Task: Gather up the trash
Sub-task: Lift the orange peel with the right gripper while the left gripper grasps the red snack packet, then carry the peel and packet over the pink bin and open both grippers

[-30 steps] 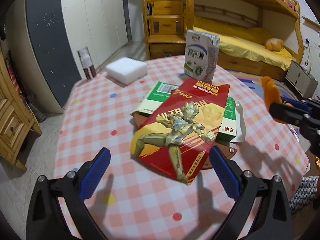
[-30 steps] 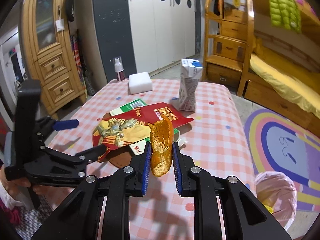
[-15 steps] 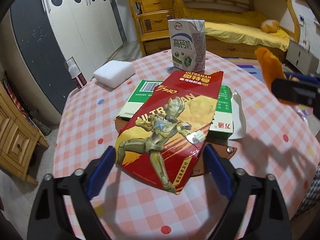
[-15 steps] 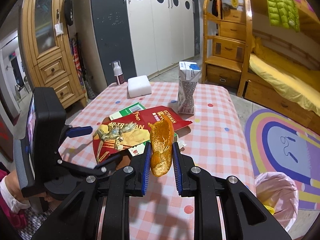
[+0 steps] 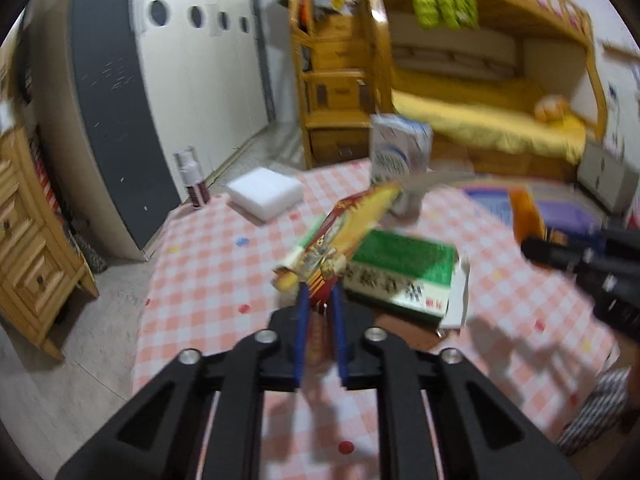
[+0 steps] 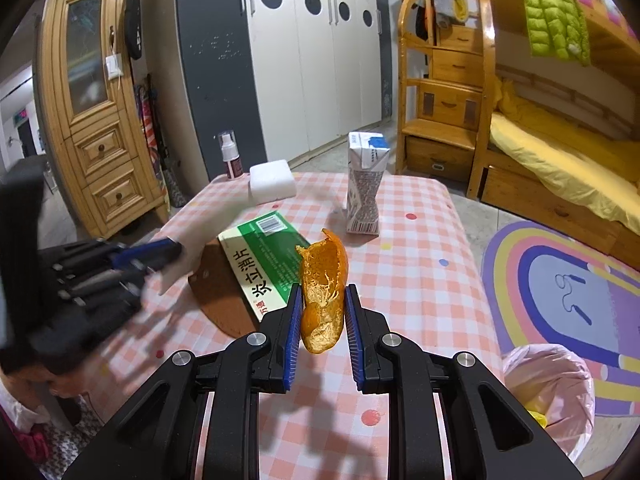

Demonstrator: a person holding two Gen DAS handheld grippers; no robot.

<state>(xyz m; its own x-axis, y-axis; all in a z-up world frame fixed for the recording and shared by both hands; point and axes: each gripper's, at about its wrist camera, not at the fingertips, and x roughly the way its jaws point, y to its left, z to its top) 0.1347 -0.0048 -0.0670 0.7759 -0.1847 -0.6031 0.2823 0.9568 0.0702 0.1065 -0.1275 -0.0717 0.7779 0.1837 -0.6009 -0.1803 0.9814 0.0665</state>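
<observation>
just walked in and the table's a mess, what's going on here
A person is clearing trash off the checked table with a gripper in each hand. The left tool is shut on the red wrapper and holds it tilted up off the green box. The right tool is shut on an orange peel. A pink-lined bin sits on the floor by the table. The milk carton stands on the table.
</observation>
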